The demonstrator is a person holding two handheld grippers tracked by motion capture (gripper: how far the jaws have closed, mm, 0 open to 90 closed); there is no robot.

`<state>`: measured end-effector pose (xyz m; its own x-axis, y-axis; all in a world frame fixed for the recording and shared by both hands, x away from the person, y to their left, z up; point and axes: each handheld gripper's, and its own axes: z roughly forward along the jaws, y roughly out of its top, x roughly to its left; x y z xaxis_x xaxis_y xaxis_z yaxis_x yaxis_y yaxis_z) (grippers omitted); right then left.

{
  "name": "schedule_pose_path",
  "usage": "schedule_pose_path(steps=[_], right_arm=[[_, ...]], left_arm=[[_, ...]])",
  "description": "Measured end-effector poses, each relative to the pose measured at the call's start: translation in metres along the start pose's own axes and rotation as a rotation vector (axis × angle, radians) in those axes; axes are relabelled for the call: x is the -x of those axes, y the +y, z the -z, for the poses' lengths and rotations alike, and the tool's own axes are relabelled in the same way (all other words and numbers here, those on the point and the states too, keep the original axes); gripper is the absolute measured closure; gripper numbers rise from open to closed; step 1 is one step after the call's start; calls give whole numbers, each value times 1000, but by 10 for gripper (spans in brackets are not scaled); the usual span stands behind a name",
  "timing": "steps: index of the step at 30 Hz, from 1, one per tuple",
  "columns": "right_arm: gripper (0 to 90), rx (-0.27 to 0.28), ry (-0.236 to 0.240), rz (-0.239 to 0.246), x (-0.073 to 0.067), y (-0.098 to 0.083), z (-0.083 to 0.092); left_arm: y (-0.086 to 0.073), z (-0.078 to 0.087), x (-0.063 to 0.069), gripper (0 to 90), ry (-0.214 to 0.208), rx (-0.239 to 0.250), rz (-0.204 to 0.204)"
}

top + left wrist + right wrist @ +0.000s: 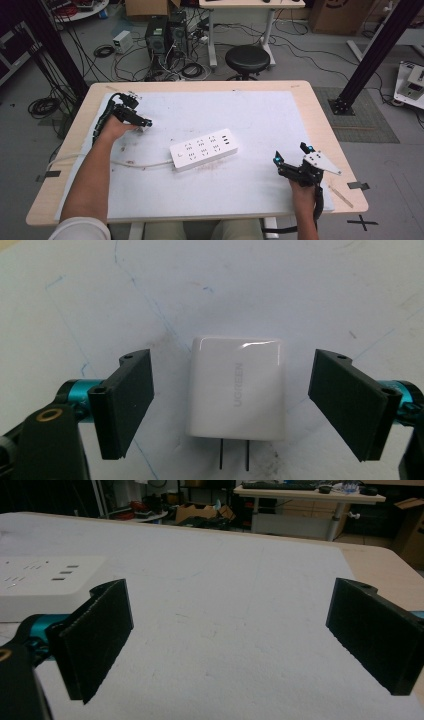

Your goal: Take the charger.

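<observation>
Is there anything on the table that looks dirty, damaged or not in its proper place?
Nothing is broken or spilled. The white table cover carries brownish smudges near the white power strip and thin blue pen lines. The white UGREEN plug charger lies flat, unplugged, between the left gripper's open fingers.

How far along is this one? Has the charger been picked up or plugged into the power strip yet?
Early. Nothing looks done: the white charger lies flat on the mat, prongs bare, apart from the power strip, whose sockets look empty. In hand: the left gripper is open, its fingers either side of the charger without touching. The right gripper waits open. Left: grasp, carry, plug in, presumably.
</observation>
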<state>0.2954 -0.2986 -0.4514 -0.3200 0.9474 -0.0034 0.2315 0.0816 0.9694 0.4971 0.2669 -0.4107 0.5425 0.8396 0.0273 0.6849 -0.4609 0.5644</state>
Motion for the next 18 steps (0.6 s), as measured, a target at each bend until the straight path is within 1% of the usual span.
schedule_pose_path(steps=[6, 7, 9, 11, 13, 14, 16, 18], right_arm=[[48, -2, 0, -3, 0, 0, 0], [48, -6, -1, -8, 0, 0, 0], [48, 0, 1, -2, 0, 0, 0], [48, 0, 2, -3, 0, 0, 0], [48, -1, 1, -6, 0, 0, 0], [48, 1, 2, -4, 0, 0, 0], [48, 1, 3, -3, 0, 0, 0], [48, 2, 3, -5, 0, 0, 0]], left_arm=[[-2, -8, 2, 183, 5, -24, -8], [-3, -8, 1, 190, 8, -33, -15], [-4, -10, 1, 208, 15, -41, -11], [-5, -13, 2, 220, 12, -48, -9], [-5, -15, 3, 254, 13, -61, -18], [-5, -15, 3, 259, 13, -61, -12], [-5, -15, 3, 270, 4, -57, -10], [-5, -14, 2, 310, -15, -56, -14]])
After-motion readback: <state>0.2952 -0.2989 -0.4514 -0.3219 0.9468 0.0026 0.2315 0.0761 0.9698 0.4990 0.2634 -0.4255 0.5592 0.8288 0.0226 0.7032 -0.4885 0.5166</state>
